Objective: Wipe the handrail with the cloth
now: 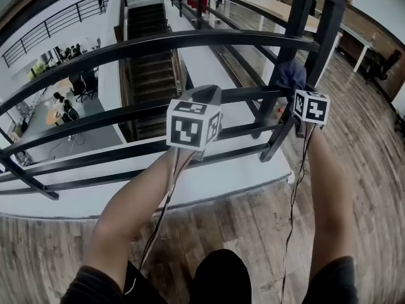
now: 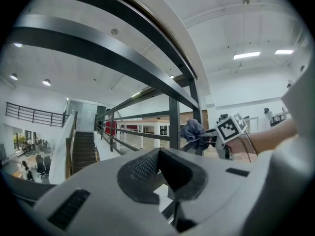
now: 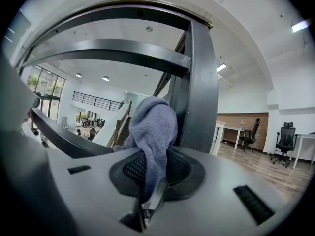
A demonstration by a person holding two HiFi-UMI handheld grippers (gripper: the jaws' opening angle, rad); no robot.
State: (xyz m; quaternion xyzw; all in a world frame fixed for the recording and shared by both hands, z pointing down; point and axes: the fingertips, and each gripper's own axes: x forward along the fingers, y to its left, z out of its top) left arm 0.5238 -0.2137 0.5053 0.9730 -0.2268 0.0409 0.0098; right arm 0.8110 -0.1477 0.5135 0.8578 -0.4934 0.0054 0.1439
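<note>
Right hand-held gripper (image 3: 153,173) has its jaws closed on a blue-grey cloth (image 3: 153,128). The cloth's bulk rises out of the jaws and bunches against the black upright post (image 3: 199,90) of the handrail (image 3: 123,11). In the head view this gripper sits at about 2 o'clock from the picture's middle. There the cloth is a dark lump on the post, just below the point where an upper horizontal bar (image 1: 190,41) meets it.

Left hand-held gripper (image 2: 160,156) has its jaws brought together with nothing between them. It hangs near the middle of the head view, in front of the lower bars, apart from the cloth and the post. From it, the right gripper lies toward 2 o'clock. Its own camera sees that gripper's marker cube (image 2: 230,127) at 3 o'clock, with the cloth just left of the cube.

Beyond the bars a staircase (image 1: 149,68) descends at 12 o'clock, and wooden floor (image 1: 266,227) lies under the person's forearms.
</note>
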